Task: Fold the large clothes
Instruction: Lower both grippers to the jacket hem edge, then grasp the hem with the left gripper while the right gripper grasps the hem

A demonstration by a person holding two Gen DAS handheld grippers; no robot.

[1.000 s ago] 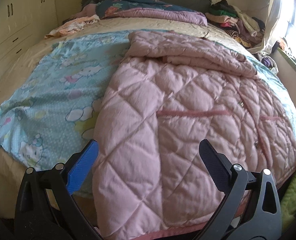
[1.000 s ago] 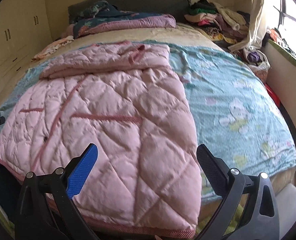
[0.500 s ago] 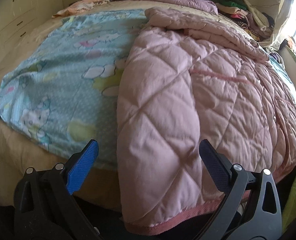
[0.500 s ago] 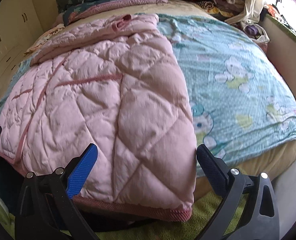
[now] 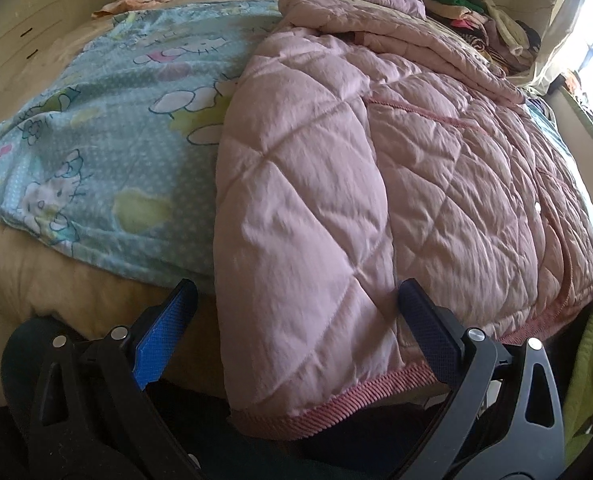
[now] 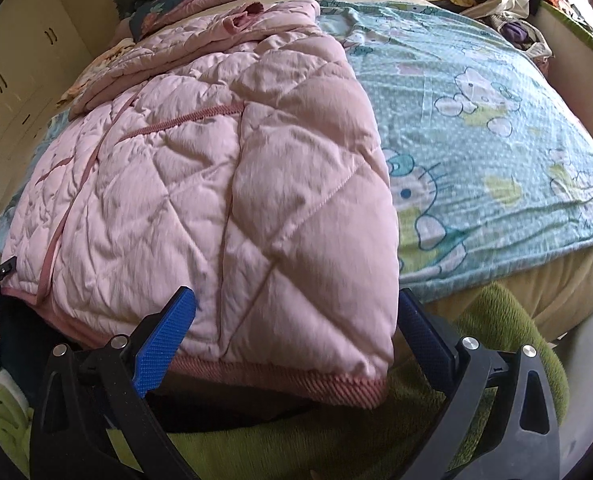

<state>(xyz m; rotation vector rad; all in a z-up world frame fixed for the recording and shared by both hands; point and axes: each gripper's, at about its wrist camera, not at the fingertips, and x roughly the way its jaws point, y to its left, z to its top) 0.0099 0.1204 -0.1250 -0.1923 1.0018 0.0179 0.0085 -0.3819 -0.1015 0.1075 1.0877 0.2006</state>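
Bed [image 5: 76, 292] with turquoise cartoon-print sheet [image 5: 108, 128] fills the frame, pink quilted jacket [image 5: 336, 184] spread across it; cream cabinets [image 6: 12, 76] upper left. Left gripper [image 5: 296, 316] and right gripper [image 6: 296, 316] both gape wide at the hem.

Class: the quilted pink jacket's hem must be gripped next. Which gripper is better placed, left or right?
Neither clearly. The left gripper and right gripper are both open, each straddling a bottom corner of the pink jacket just above its ribbed hem; likely both grip together.

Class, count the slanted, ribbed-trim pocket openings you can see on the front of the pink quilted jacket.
2 show on the pink quilted jacket in the right wrist view: one ribbed-trim pocket opening on the nearer front panel, a second on the far panel by the left edge. None seem hidden.
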